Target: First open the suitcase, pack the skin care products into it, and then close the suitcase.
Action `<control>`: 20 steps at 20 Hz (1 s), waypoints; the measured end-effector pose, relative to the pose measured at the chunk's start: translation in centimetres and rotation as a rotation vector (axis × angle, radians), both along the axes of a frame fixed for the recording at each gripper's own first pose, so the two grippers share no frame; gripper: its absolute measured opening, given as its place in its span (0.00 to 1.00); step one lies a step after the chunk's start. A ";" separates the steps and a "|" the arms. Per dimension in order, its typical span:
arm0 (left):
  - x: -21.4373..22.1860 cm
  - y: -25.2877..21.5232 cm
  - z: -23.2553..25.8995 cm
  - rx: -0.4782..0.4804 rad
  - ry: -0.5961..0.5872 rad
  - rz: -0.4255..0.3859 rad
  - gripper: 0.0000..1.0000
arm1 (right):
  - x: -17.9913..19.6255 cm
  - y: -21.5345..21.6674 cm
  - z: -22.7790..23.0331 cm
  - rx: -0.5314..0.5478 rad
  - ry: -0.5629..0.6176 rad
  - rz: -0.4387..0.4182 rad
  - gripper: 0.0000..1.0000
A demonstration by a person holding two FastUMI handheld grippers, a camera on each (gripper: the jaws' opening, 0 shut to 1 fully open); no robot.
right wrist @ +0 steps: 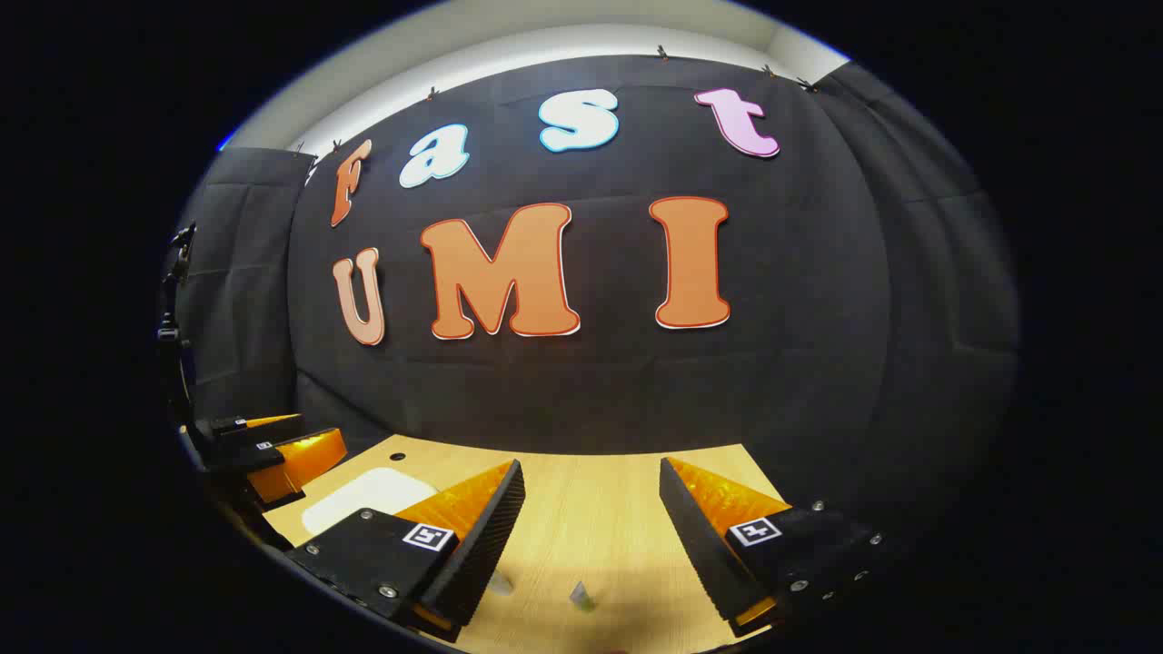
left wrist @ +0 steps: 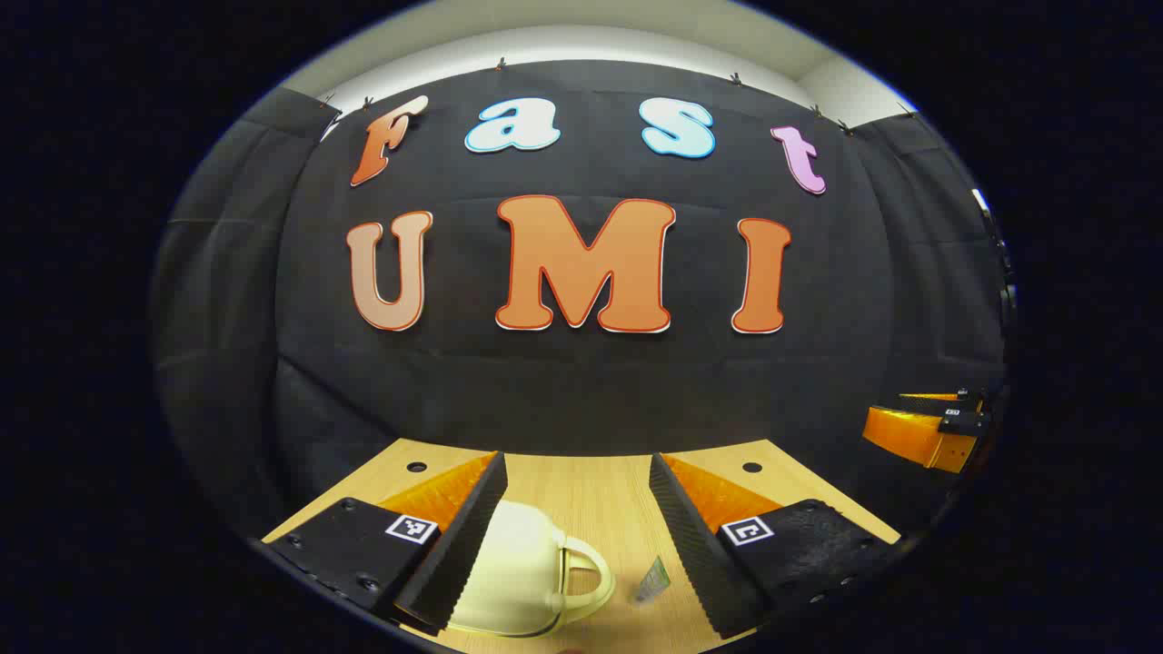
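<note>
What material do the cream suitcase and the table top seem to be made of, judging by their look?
The suitcase looks like hard moulded plastic: smooth cream shell, rounded corners, a soft sheen and a moulded handle. Its material cannot be confirmed by sight alone. The table looks like light wood or a wood-look laminate: pale straight grain lines, matte finish, small round holes near the far corners. Solid wood or veneer cannot be told apart here.

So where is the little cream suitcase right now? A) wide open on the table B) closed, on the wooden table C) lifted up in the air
B: the suitcase sits closed on the table, between the spread fingers of the left hand-held gripper, handle facing right.
</note>
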State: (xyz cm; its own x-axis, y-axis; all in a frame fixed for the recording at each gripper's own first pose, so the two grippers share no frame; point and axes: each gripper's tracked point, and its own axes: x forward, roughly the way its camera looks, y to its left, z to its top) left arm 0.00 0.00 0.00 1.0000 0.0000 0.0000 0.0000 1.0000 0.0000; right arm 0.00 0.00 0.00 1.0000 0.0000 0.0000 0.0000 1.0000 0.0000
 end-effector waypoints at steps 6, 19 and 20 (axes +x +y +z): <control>0.8 -0.7 -0.7 -0.002 0.018 -0.012 0.98 | 0.1 -0.6 -0.8 -0.019 0.016 -0.010 0.94; 1.2 2.3 -2.7 0.078 0.043 0.066 0.98 | 0.8 -1.0 -2.1 -0.036 0.056 -0.015 0.95; 1.4 2.5 -3.3 0.119 0.050 0.074 0.98 | 0.8 -1.1 -2.3 -0.036 0.063 -0.017 0.95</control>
State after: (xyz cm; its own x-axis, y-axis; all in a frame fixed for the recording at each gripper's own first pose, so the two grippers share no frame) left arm 1.36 2.52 -3.32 0.9960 0.0771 -0.0450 -0.0712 0.9901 0.1206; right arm 0.83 -1.09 -2.34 0.9979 -0.0183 -0.0627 0.0161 0.9992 -0.0366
